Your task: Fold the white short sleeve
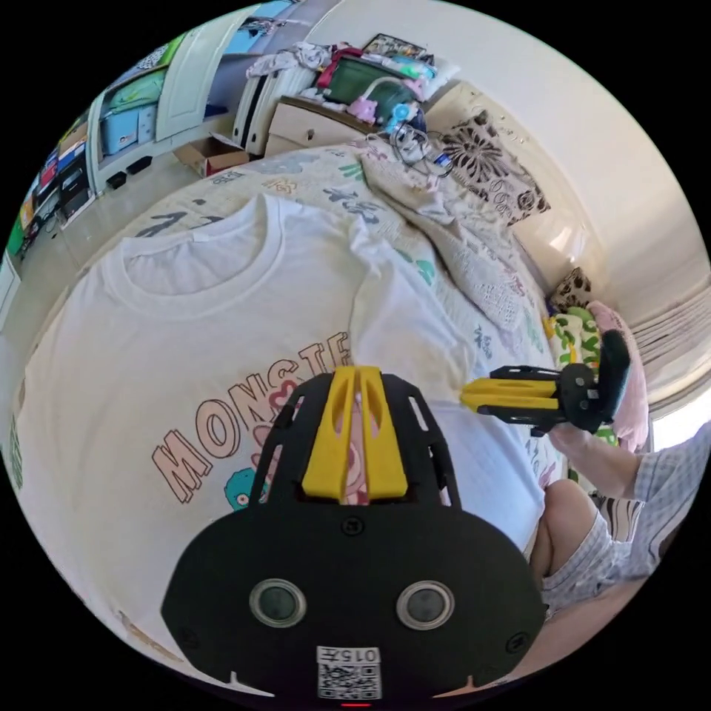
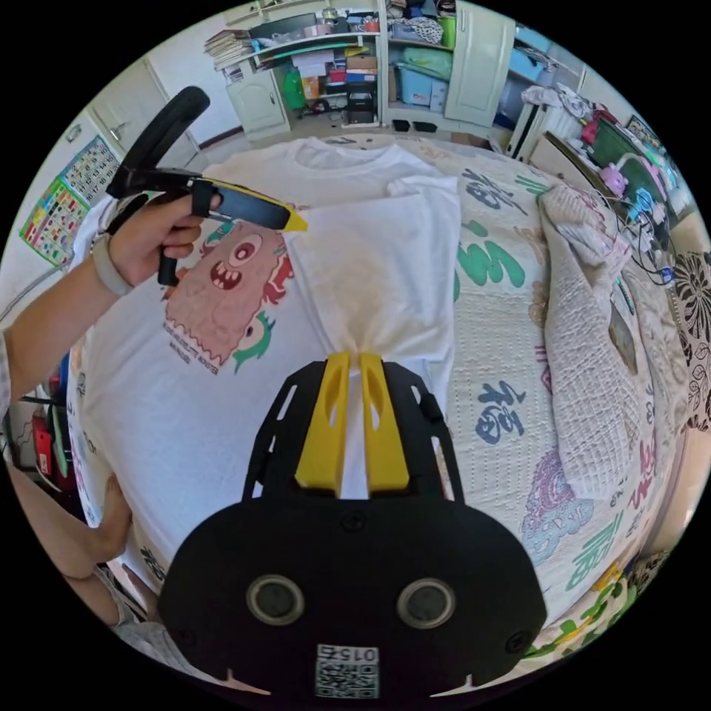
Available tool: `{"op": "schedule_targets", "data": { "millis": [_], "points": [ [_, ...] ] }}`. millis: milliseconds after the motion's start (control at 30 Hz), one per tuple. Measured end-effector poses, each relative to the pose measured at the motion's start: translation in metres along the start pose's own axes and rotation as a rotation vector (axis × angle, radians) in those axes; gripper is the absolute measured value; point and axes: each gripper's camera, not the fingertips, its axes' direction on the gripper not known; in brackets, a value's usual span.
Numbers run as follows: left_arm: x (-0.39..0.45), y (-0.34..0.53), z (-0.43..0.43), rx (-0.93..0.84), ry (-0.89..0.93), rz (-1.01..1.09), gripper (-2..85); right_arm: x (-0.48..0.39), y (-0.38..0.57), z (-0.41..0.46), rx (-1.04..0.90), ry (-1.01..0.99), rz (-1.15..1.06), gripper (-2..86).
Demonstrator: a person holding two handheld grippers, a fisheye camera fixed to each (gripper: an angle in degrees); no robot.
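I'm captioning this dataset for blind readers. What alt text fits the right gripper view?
The right gripper pinches a gathered fold of a white T-shirt lying print side up on a patterned bed, one side folded inward. At upper left, a hand holds the left gripper over the shirt's cartoon monster print.

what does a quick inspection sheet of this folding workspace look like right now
surface: bed with printed cream sheet.
job's things: white short-sleeve t-shirt with cartoon monster print lies flat, one side folded inward over the front.
clutter: quilted beige blanket bunched beside the shirt.
grippers: right gripper shut on the folded shirt edge; left gripper shut, held over the print, nothing visibly between its jaws.
cables: tangled wires near the headboard.
surroundings: shelves and white cabinet, patterned pillow.
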Motion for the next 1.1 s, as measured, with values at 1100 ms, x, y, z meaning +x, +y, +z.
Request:
{"op": "schedule_targets", "data": {
  "millis": [1100],
  "points": [
    [-0.216, 0.414, -0.261, 0.53, -0.198, -0.567, 1.1, -0.347, -0.357, 0.174, 0.035, -0.351, -0.358, 8.1]
  ]
}}
